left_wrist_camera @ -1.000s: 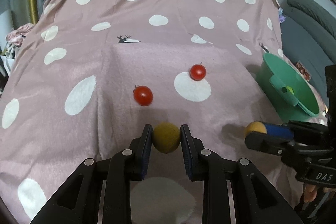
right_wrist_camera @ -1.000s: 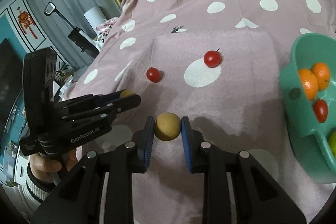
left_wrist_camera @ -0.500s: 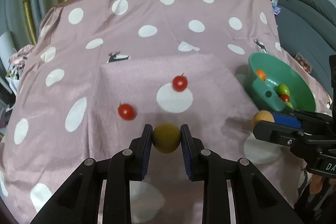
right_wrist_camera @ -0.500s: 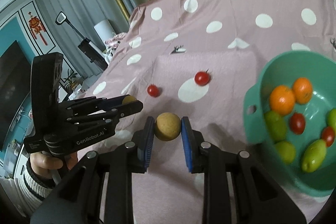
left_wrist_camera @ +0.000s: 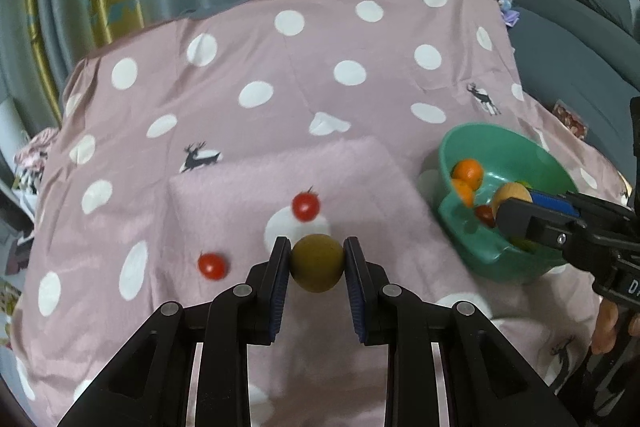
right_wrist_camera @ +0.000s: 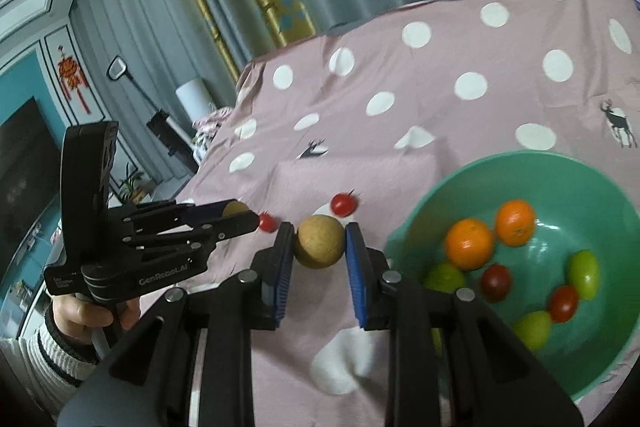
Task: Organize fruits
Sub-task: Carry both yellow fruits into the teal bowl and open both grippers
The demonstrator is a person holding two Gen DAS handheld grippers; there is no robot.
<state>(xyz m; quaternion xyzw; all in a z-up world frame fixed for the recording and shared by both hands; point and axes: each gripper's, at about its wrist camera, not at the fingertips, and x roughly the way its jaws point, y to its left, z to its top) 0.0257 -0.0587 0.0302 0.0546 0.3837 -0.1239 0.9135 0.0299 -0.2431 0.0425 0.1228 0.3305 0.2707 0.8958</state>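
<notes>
Both claws pinching: left claw [left_wrist_camera: 317, 263] on round olive-brown fruit [left_wrist_camera: 317, 262], right claw [right_wrist_camera: 320, 242] on round tan fruit [right_wrist_camera: 320, 241]. Likely firm, light; grip across the widest part.

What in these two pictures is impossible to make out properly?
- Left wrist view: the right gripper covers part of the green bowl, hiding some fruit.
- Right wrist view: the bowl's right side is cut off by the picture edge.
- Right wrist view: the left gripper's fingers hide most of its brown fruit.
</notes>
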